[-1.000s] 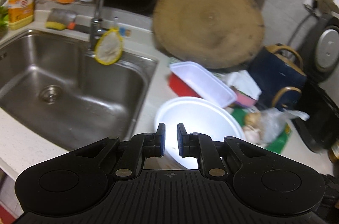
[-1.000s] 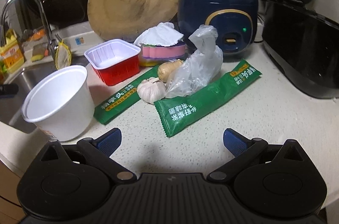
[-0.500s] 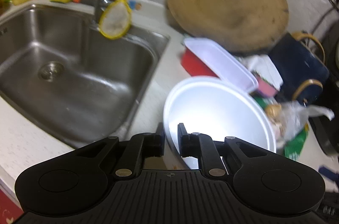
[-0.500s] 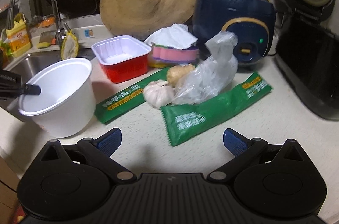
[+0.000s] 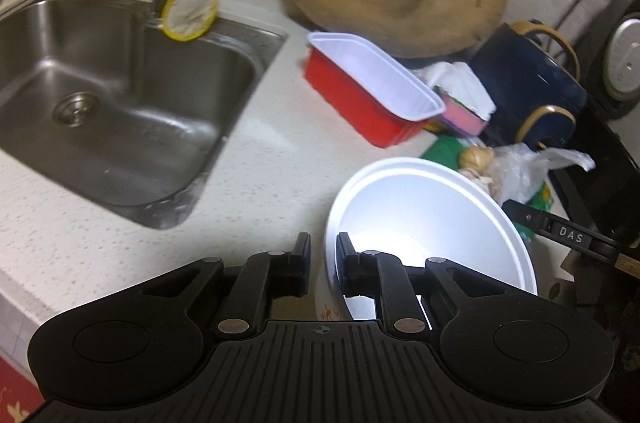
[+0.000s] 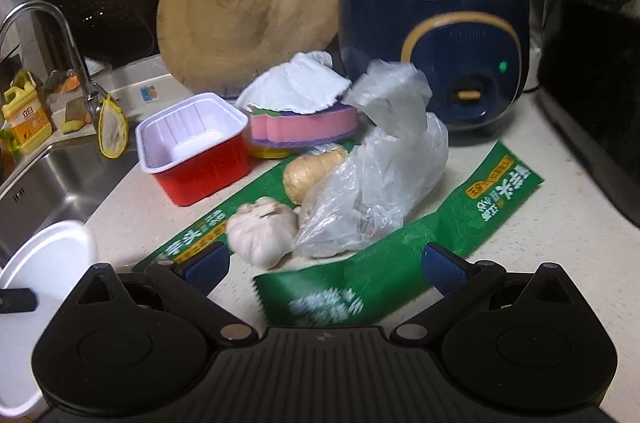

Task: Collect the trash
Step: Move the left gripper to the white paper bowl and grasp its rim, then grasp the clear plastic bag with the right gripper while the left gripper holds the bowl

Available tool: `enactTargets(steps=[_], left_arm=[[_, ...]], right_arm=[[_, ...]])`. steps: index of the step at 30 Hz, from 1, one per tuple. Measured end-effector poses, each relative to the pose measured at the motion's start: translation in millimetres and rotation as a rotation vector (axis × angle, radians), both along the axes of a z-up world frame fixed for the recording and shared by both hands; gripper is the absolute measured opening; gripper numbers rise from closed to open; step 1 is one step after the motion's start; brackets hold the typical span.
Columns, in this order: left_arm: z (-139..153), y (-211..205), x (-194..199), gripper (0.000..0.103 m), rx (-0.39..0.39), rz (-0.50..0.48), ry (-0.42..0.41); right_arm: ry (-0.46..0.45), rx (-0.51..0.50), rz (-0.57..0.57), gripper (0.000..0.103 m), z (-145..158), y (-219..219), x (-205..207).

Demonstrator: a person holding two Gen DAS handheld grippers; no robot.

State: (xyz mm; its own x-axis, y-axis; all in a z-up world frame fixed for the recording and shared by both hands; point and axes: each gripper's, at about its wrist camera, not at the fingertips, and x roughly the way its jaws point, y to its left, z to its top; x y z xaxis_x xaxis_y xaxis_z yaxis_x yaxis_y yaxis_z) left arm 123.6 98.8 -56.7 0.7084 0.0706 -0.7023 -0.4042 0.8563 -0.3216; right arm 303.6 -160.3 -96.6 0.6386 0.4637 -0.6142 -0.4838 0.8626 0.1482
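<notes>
Pinching the near rim of the white bowl (image 5: pixel 432 219), low and right of centre in the left view, the left gripper (image 5: pixel 323 263) has its jaws nearly shut on the wall. The right gripper (image 6: pixel 322 269) gapes wide and empty over the green wrapper (image 6: pixel 404 255) at lower centre of the worktop (image 6: pixel 560 223). Best lower it squarely, clear of the garlic (image 6: pixel 262 229), and close only once both pads straddle the wrapper.

My left gripper (image 5: pixel 323 265) pinches the near rim of the white bowl (image 5: pixel 432 215) over the speckled counter (image 5: pixel 272 175), its 2 jaws just tightened; the sink (image 5: pixel 120 111) sits left.
</notes>
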Motion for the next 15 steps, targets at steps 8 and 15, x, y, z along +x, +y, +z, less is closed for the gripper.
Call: enactTargets(steps=[8,15], left_arm=[[-1.1,-3.2,2.2,0.016,-0.019,0.012,0.013],[-4.4,-11.1,10.8,0.016,-0.019,-0.009,0.015]], right_arm=[[0.111,0.035,0.038,0.103,-22.0,-10.1,21.1],[0.125,-0.009,0.045,0.103,-20.2,-8.2,19.5]])
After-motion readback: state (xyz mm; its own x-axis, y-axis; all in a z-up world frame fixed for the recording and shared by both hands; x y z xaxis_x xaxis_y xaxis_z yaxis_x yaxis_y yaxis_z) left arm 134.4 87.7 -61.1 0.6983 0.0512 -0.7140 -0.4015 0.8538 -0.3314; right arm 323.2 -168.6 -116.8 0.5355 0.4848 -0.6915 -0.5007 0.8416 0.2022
